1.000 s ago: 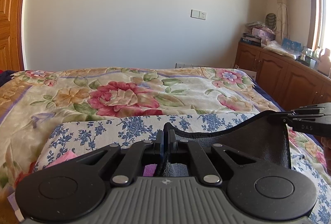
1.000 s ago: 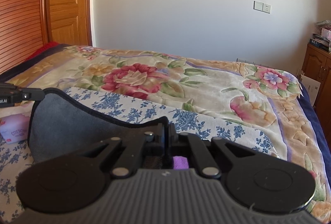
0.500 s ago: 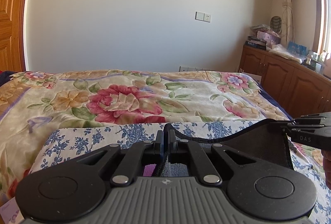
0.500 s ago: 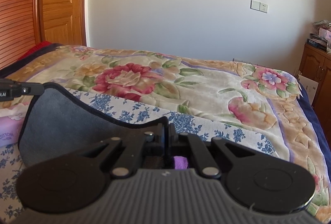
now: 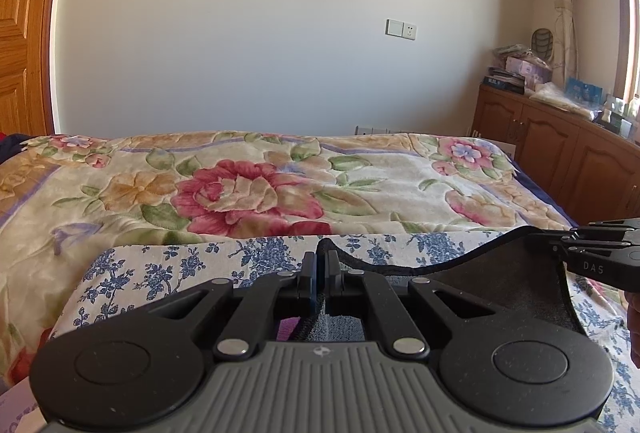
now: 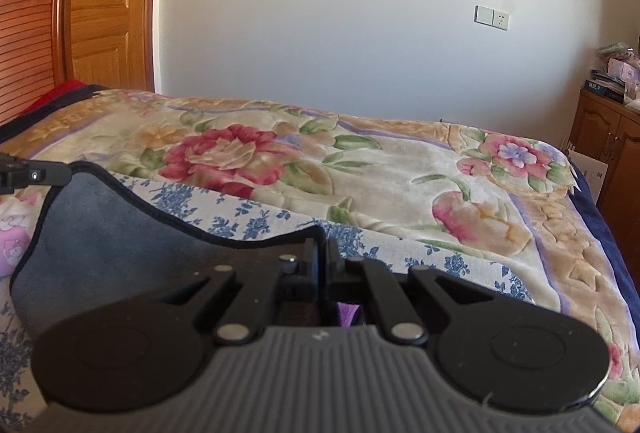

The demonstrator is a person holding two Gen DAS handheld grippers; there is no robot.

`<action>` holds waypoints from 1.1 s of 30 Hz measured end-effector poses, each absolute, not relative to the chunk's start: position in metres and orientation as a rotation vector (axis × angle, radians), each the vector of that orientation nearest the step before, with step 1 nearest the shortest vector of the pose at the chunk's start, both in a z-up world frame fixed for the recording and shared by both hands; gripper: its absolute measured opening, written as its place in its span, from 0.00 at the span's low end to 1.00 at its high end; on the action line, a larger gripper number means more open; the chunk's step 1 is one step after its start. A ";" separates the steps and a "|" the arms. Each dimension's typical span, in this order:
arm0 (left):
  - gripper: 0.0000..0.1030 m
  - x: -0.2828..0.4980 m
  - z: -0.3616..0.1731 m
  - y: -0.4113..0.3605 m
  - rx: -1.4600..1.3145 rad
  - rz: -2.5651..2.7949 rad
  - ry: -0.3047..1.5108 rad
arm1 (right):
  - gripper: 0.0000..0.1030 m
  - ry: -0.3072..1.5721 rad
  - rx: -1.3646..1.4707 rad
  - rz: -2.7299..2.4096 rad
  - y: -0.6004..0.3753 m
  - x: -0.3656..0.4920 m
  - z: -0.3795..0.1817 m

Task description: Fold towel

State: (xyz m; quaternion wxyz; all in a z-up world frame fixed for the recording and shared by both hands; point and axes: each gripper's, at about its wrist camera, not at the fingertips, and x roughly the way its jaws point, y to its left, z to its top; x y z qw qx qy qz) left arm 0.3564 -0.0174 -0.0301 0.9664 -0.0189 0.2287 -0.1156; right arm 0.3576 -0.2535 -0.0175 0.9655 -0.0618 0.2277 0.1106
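A dark grey towel (image 5: 504, 285) with a black hem hangs lifted between my two grippers above the bed. My left gripper (image 5: 321, 257) is shut on one top corner of it. My right gripper (image 6: 321, 245) is shut on the other top corner, and the towel (image 6: 100, 233) sags away to its left. In the left wrist view the right gripper (image 5: 560, 239) shows at the right edge, pinching the hem. In the right wrist view the left gripper (image 6: 60, 171) shows at the left edge. The towel's lower part is hidden behind the gripper bodies.
Under the towel lies a blue-and-white flowered cloth (image 5: 180, 265) on a big floral blanket (image 5: 248, 193) covering the bed. A pink tissue pack (image 6: 14, 241) lies at the left. Wooden cabinets (image 5: 560, 153) stand at the right, a wooden door (image 6: 108, 5) at the far left.
Both grippers have risen with the towel; the bed sits lower in both views. The pink pack has slid behind the towel's left edge. Both grips stay shut.
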 end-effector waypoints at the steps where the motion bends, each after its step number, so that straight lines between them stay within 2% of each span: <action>1: 0.04 0.358 -0.031 -0.017 -0.037 -0.232 0.463 | 0.04 0.462 -0.124 0.223 -0.254 0.359 -0.019; 17: 0.04 0.388 -0.066 -0.019 0.016 -0.210 0.512 | 0.04 0.587 -0.150 0.233 -0.257 0.386 -0.057; 33: 0.07 0.400 -0.082 -0.021 0.061 -0.183 0.558 | 0.05 0.644 -0.144 0.229 -0.264 0.394 -0.068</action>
